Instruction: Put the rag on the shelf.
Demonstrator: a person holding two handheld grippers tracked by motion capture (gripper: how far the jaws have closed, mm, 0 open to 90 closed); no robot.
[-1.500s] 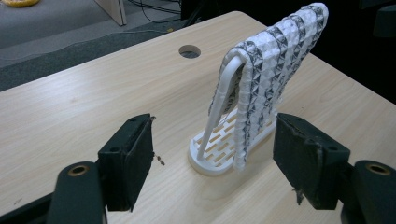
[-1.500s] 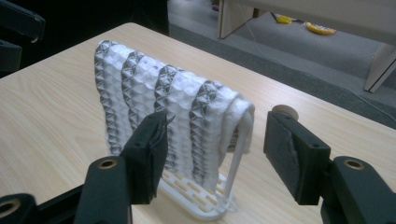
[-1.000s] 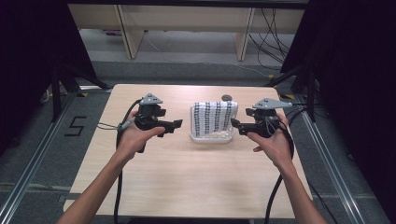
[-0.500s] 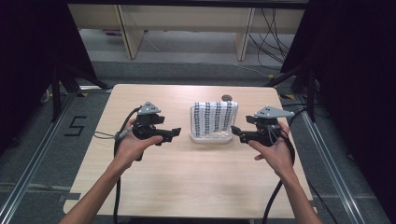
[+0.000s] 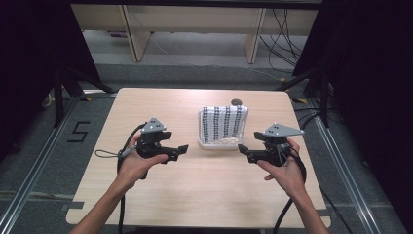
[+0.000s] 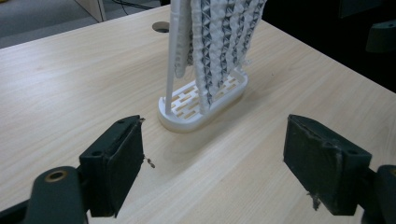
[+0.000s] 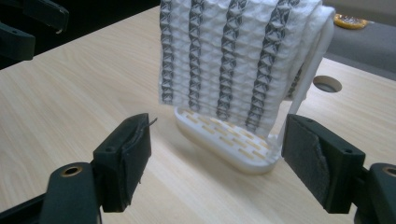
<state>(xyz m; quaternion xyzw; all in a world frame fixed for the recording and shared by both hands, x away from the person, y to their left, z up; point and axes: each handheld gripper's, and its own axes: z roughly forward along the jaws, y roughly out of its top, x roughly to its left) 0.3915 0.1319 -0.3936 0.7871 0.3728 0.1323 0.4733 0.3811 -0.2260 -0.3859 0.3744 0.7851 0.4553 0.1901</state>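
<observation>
Both tongs — left (image 5: 184, 147), right (image 5: 242, 149) — gape empty beside the towel (image 5: 224, 123); floor mark "5" (image 5: 79, 131) (black tape).

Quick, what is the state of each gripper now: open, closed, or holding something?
Left gripper: open, holding nothing.
Right gripper: open, jaws have just been opening wider, nothing between them.

I'm drawing both hands back toward me along the table, away from the towel rack (image 5: 222, 141). The left gripper (image 5: 182, 147) and the right gripper (image 5: 242, 149) are sitting lower and nearer now, and the right one's jaws have just been opening wider, nothing between them.
</observation>
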